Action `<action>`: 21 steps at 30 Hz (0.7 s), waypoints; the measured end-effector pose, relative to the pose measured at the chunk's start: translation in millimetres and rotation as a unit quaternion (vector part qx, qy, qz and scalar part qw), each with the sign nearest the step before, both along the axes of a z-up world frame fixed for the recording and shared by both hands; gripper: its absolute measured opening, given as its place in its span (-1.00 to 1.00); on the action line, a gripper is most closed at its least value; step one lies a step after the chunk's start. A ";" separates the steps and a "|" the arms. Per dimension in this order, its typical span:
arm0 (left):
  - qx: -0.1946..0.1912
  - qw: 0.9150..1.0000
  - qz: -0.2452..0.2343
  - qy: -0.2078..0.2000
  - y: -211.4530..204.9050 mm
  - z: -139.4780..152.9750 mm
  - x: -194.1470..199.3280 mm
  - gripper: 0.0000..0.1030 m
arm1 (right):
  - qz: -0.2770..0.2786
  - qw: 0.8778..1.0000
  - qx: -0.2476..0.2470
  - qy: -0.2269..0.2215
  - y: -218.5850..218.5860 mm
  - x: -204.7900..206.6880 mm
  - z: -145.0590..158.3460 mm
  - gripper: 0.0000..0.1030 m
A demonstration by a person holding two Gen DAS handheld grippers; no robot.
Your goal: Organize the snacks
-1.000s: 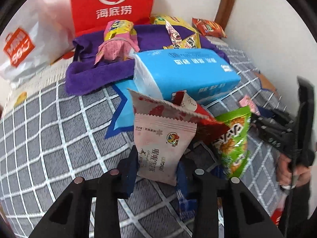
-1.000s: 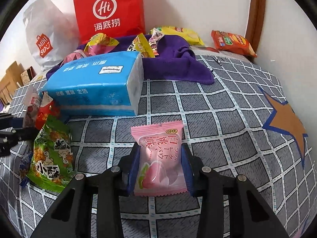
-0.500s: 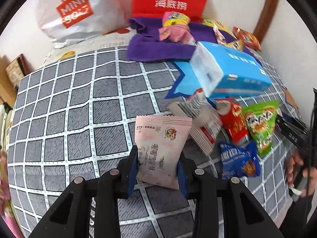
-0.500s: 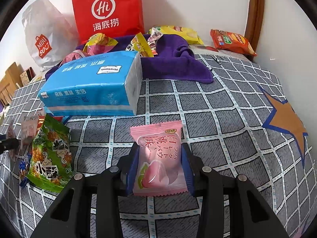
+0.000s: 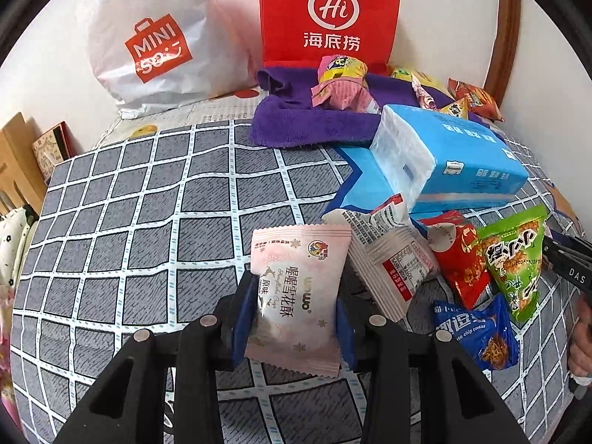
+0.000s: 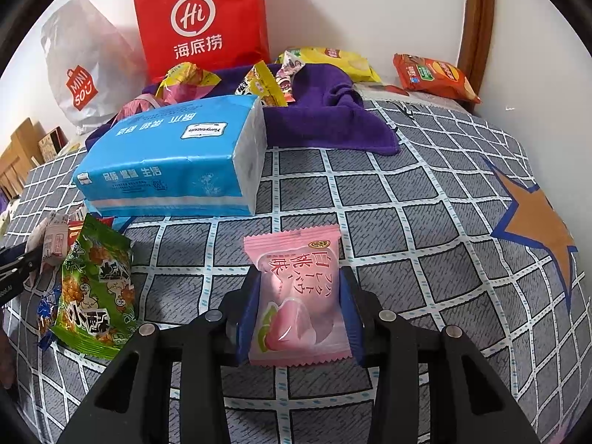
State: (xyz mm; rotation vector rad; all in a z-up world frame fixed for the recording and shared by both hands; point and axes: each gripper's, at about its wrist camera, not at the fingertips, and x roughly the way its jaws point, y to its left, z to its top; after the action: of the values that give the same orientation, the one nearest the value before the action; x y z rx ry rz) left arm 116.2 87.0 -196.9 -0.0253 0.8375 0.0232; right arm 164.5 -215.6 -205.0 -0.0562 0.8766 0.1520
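Pink-packaged snacks are mid-sort: left gripper, jaws just eased wider, pinches a pale pink packet left of the blue tissue pack, right gripper pinches a peach packet below it, the loose pile unsorted.

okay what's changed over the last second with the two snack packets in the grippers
The left gripper carried its pale pink packet away from the snack pile to open bedspread; its jaws have just opened a little, packet between them. The right gripper stayed put, holding the peach packet.
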 end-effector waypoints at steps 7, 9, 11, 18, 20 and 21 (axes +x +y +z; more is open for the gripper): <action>0.005 1.000 0.000 0.006 -1.1 0.0 0.0 -0.24 | 0.000 1.000 -0.001 0.002 0.2 -0.9 0.2 -0.20; -0.006 1.000 -0.001 0.008 1.8 1.3 -0.2 -0.24 | 0.000 1.000 -0.003 0.005 0.2 -0.5 1.6 -0.20; -0.009 1.000 -0.001 0.010 2.1 2.9 -0.9 -0.24 | -0.001 1.000 -0.002 -0.002 -0.2 0.1 3.8 -0.21; -0.020 1.000 -0.008 0.015 3.5 3.2 -2.7 -0.24 | -0.003 1.000 0.004 0.005 -2.1 -0.6 7.7 -0.22; -0.029 0.999 -0.008 0.015 5.7 3.9 -2.0 -0.24 | -0.003 1.000 0.005 0.005 -2.1 -0.4 7.7 -0.23; -0.034 0.999 -0.008 0.015 6.8 4.5 -2.0 -0.23 | -0.003 1.000 0.006 0.005 -2.5 -0.9 8.5 -0.23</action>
State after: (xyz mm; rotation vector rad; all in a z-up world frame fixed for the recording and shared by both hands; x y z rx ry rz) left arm 114.2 93.8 -192.5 -0.0829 0.8680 -0.0210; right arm 163.6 -218.2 -196.4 -0.0419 0.8864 0.1519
